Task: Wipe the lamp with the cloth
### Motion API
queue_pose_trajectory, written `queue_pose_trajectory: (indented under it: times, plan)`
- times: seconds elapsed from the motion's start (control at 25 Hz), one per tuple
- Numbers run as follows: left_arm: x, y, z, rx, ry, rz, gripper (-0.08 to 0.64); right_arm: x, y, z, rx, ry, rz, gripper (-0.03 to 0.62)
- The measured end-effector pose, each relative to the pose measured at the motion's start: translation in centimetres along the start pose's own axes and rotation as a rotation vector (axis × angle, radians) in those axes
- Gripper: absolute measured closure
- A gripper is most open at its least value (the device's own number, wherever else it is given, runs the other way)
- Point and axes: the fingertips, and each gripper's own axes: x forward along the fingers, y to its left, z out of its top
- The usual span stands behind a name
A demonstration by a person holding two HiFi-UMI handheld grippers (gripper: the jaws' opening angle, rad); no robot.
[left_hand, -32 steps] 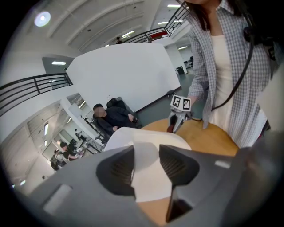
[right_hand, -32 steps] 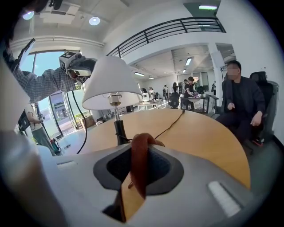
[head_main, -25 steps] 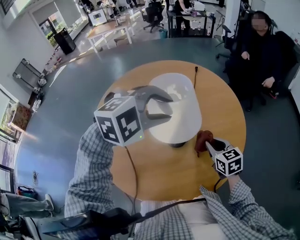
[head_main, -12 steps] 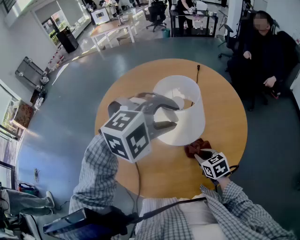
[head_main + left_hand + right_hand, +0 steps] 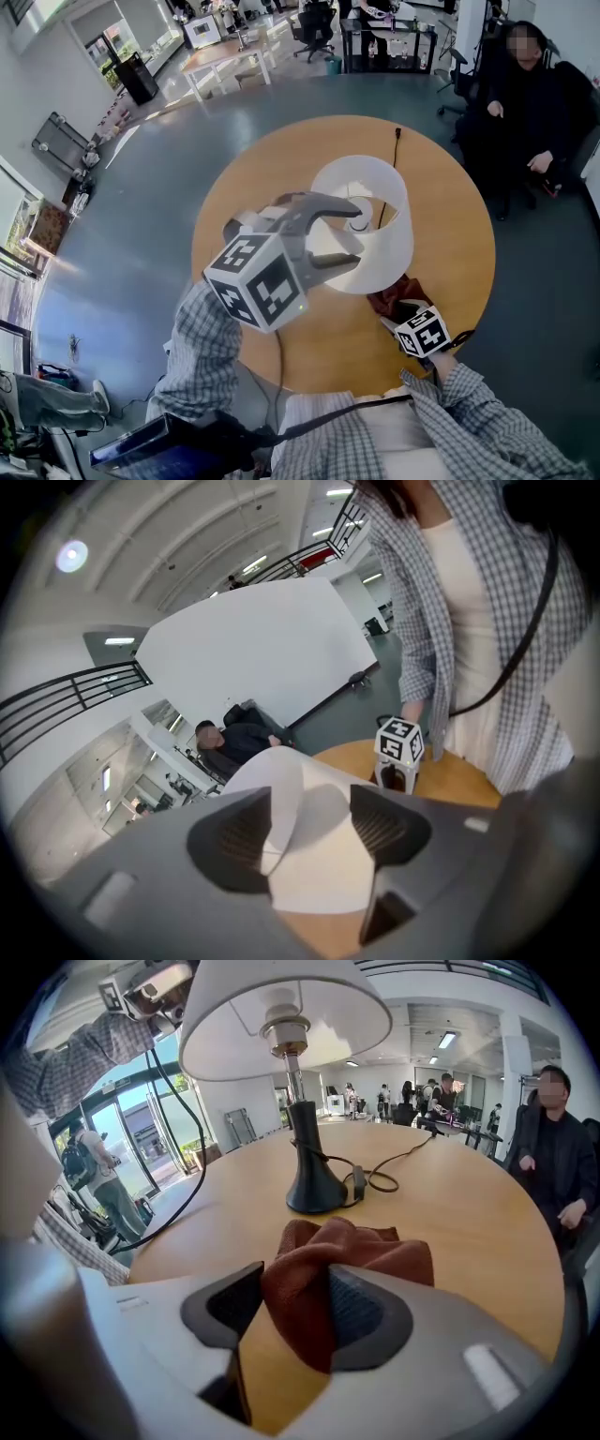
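- A table lamp (image 5: 375, 234) stands near the middle of the round wooden worktop (image 5: 253, 187). It has a wide white drum shade (image 5: 281, 1016), a thin metal stem and a dark cone-shaped base (image 5: 314, 1190).
- Its black cord (image 5: 394, 1171) loops beside the base and trails off across the wood.
- The left hand-held gripper (image 5: 354, 236) sits at the shade's near rim. Its jaws are opening, one either side of the shade wall, and the pads are not clamped on it.
- The cloth (image 5: 389, 295) is rust-brown and crumpled into a heap. It lies on the worktop just in front of the lamp base, on the side nearest the person holding the grippers.
- The right hand-held gripper (image 5: 396, 307) is low over the cloth. Its jaws are opening, and a raised fold of fabric stands between them.
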Motion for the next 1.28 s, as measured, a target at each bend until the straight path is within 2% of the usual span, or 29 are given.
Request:
queue_pose_trajectory:
  times: [0.12, 0.28, 0.64, 0.88, 1.16, 1.28]
  plan:
    - [0.0, -0.4, 0.2, -0.013, -0.011, 0.003, 0.291, -0.2, 0.0, -0.1, 0.013, -0.006, -0.006, 0.347]
    - [0.0, -0.8, 0.4, -0.024, -0.023, 0.017, 0.284, -0.6, -0.4, 0.0, 0.034, -0.030, -0.012, 0.331]
    - [-1.1, -0.4, 1.3, -0.090, -0.109, 0.079, 0.281, -2.5, -0.6, 1.3, 0.072, -0.093, -0.032, 0.324]
    - [-1.0, -0.6, 1.5, -0.102, -0.131, 0.112, 0.276, -3.4, -0.9, 1.4, 0.092, -0.128, -0.041, 0.324]
    - [-2.8, -0.3, 2.2, -0.172, -0.214, 0.223, 0.278, -5.0, -0.7, 2.8, 0.112, -0.208, -0.047, 0.325]
    - [-4.1, -0.5, 2.0, -0.220, -0.238, 0.285, 0.311, -6.2, -0.7, 3.8, 0.128, -0.260, -0.060, 0.343]
